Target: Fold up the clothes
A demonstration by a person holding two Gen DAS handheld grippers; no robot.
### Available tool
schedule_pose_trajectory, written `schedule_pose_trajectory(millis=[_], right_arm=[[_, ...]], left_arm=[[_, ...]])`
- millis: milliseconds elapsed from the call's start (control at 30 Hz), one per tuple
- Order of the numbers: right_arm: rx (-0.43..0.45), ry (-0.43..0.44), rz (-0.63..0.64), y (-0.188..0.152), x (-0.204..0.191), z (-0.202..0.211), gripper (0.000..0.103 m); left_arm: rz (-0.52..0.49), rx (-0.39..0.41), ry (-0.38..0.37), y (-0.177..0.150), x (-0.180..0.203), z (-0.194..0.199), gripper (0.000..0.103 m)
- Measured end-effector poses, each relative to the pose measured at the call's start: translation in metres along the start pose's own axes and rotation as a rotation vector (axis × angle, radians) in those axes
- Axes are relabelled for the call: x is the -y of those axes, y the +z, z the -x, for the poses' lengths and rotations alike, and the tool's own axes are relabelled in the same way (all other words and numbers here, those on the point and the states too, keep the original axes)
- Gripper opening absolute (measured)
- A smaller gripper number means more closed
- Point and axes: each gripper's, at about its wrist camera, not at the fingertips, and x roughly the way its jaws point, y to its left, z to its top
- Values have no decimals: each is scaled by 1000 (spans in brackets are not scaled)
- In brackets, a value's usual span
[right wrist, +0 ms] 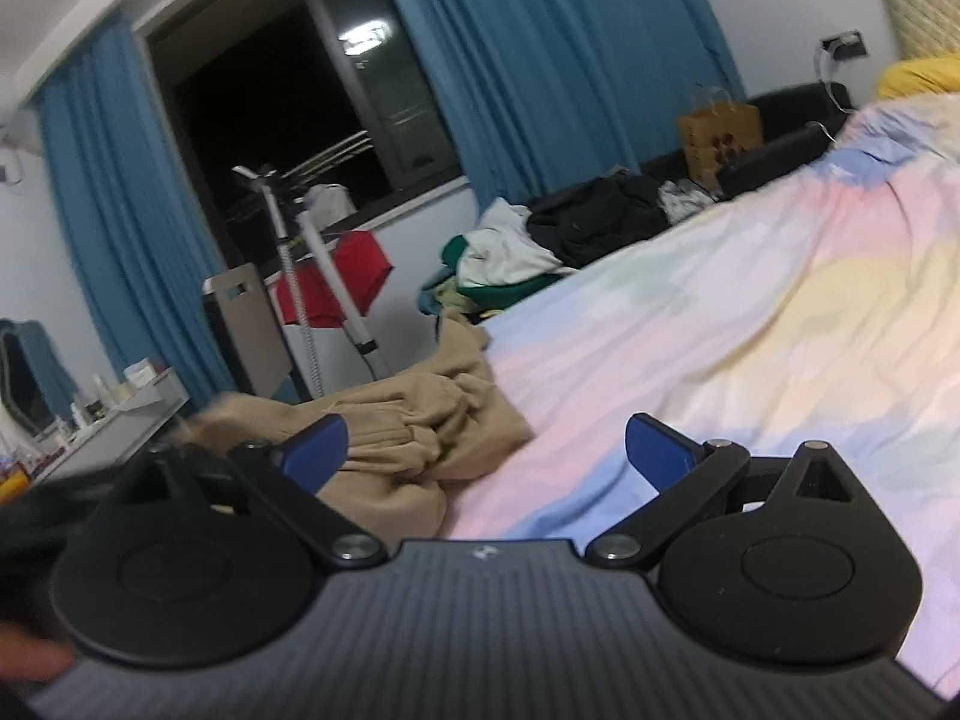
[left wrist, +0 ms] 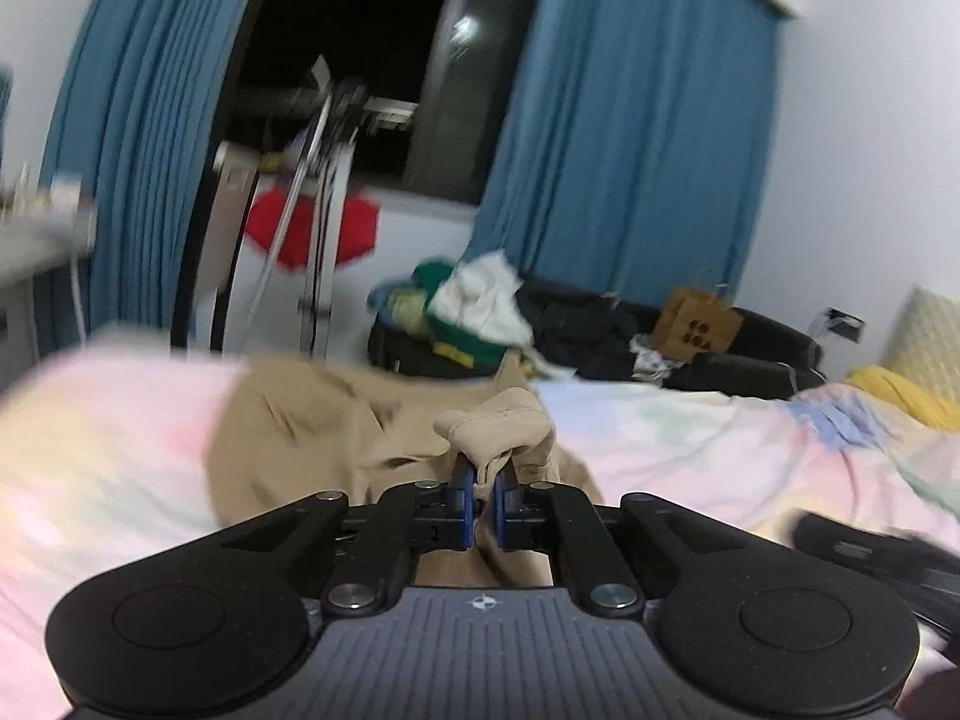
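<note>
Now your left gripper (left wrist: 483, 480) pinches a fold of the tan garment (left wrist: 312, 438), seemingly trousers, on the pastel bedsheet (right wrist: 720, 348); your right gripper (right wrist: 486, 450) gapes, garment at ten o'clock.

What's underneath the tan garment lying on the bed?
The tan garment lies crumpled on the pastel bedspread, which shows all around it. The left gripper pinches a bunch of its cloth. Whatever lies beneath the folds is covered.
</note>
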Motion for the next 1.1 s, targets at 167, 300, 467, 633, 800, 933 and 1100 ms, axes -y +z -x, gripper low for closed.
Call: schedule_pose_trajectory(millis=[167,300,467,633,800,933,1100], right_arm=[[-5,105,-7,2,-17,11,101],[-51,191,0,2,-33,26,100],[-163,243,31,-8,-54,25,74],[-313,278,56,-30,-64,6,68],[-427,377,79,-49,-78,0,68],[-478,390,136,-59,-94,-6,69],[-576,384,-38,-68,-81,-27,69]], left_arm=[[-106,42,-59,28,-20,101,6],[-211,-13,-84,26,-41,171,6],[-217,-209,-7,-17,-83,203,7],[-126,-357,18,-49,-108,206,8],[-62,-330,-44,-46,-122,229,22],[7,-272,-120,-31,-120,227,46],[95,-269,-147,-23,-118,204,50]])
